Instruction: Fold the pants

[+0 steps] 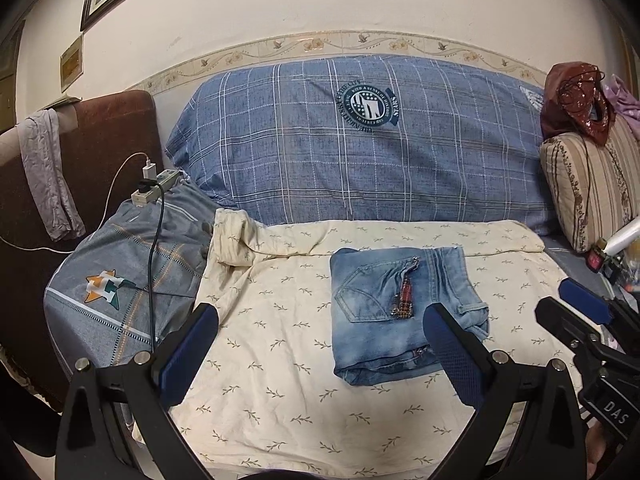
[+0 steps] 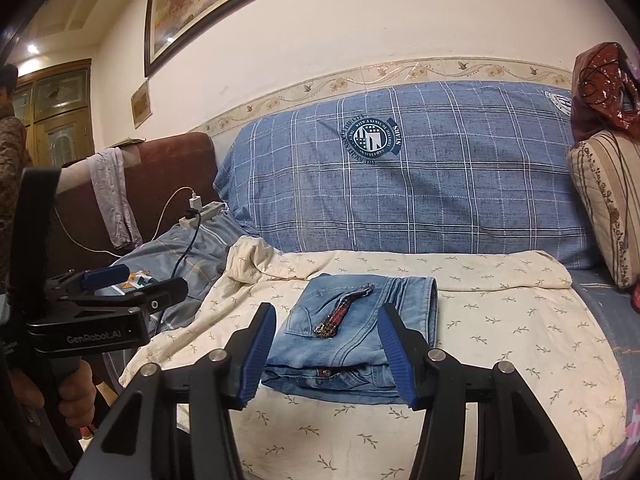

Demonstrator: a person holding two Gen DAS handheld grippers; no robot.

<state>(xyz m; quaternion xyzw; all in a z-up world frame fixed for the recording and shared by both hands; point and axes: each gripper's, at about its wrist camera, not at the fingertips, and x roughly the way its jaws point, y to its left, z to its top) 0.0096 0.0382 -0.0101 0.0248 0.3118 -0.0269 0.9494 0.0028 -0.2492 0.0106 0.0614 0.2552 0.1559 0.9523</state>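
— Where are the pants (image 1: 404, 316)?

— Folded into a compact denim bundle on the cream sheet (image 1: 280, 360), mid-sofa, nearer the front edge than the blue plaid backrest (image 1: 360, 148).

— And the tongs?

— Left tongs (image 1: 320, 356) and right tongs (image 2: 328, 354) both gape wide, holding nothing, short of the bundle.

— How would it handle?

— Probably thick, fairly heavy, soft but springy. Pinch all layers at the near folded edge, or it may flop open.
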